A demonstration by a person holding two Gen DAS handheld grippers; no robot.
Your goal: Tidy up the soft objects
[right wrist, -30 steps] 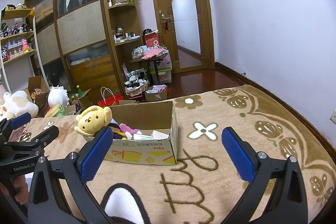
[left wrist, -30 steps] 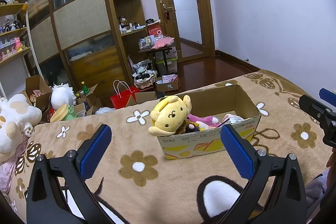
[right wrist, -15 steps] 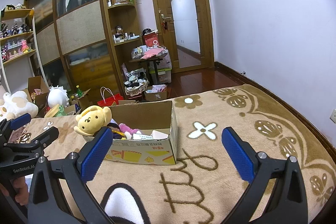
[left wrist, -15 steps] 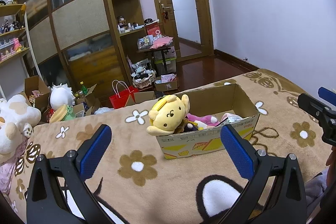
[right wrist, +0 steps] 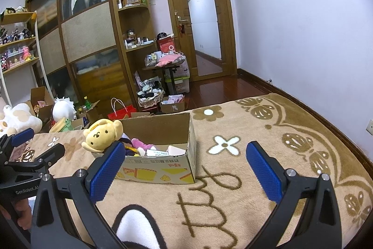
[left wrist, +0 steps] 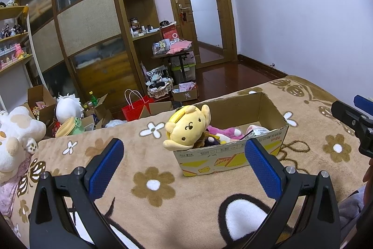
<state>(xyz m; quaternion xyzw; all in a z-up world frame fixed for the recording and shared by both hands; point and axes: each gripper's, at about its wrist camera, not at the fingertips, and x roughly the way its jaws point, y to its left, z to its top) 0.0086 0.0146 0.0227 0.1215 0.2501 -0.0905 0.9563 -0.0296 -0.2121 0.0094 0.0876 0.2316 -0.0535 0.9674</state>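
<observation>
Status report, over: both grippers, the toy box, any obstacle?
Left gripper open, empty. Right gripper open, empty. Yellow plush leans over the cardboard box edge, other soft toys inside. Blanket ahead shows no obstacle.

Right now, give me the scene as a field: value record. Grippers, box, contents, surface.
left gripper: open, empty, hovering over the blanket short of the box
right gripper: open, empty, above the blanket to the right of the box
cardboard box: open top, sitting on the blanket
yellow dog plush: at the box's left end, head and one paw hanging over the rim
pink plush: inside the box, partly hidden
other contents: small dark plush and paper packets, details unclear
blanket: tan with brown flowers
</observation>
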